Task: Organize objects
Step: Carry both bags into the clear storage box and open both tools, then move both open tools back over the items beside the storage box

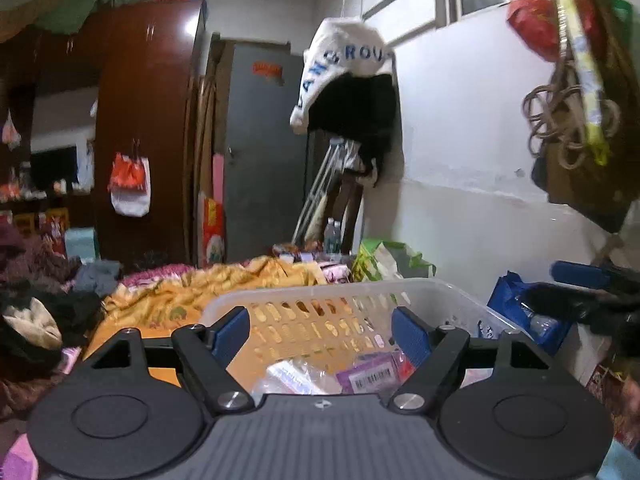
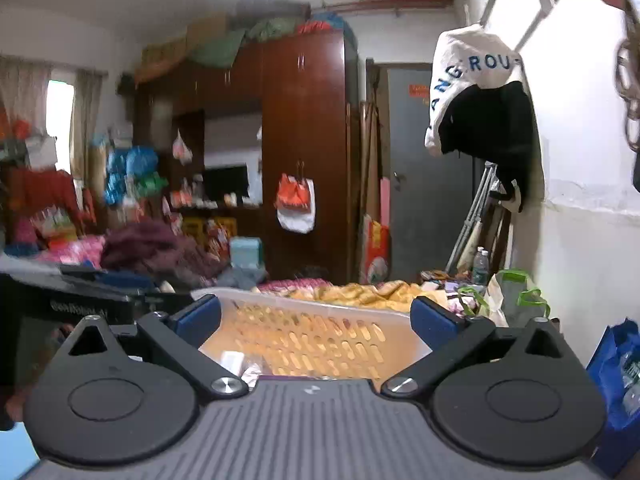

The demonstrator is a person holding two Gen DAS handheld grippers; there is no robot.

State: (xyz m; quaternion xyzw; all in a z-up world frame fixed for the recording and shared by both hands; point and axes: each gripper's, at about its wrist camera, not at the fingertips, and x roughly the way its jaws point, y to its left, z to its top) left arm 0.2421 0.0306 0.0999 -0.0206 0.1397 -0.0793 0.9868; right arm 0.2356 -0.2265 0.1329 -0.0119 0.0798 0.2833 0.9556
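Observation:
A clear plastic basket with slotted walls (image 1: 320,294) stands on the bed in front of both grippers; it also shows in the right wrist view (image 2: 320,312). In it lie several small packets, among them a purple one with a barcode (image 1: 370,376) and a clear wrapped one (image 1: 294,376). My left gripper (image 1: 320,330) is open and empty, its blue pads (image 1: 232,330) over the basket's near side. My right gripper (image 2: 316,314) is open and empty above the basket's near rim. The right gripper shows at the right edge of the left wrist view (image 1: 592,280).
An orange-yellow bedspread (image 1: 192,292) lies beyond the basket, with dark clothes piled at the left (image 1: 40,312). A green-handled bag (image 2: 508,292) and a blue bag (image 2: 620,368) stand by the white wall on the right. A wooden wardrobe (image 2: 304,140) and a grey door (image 1: 264,152) are behind.

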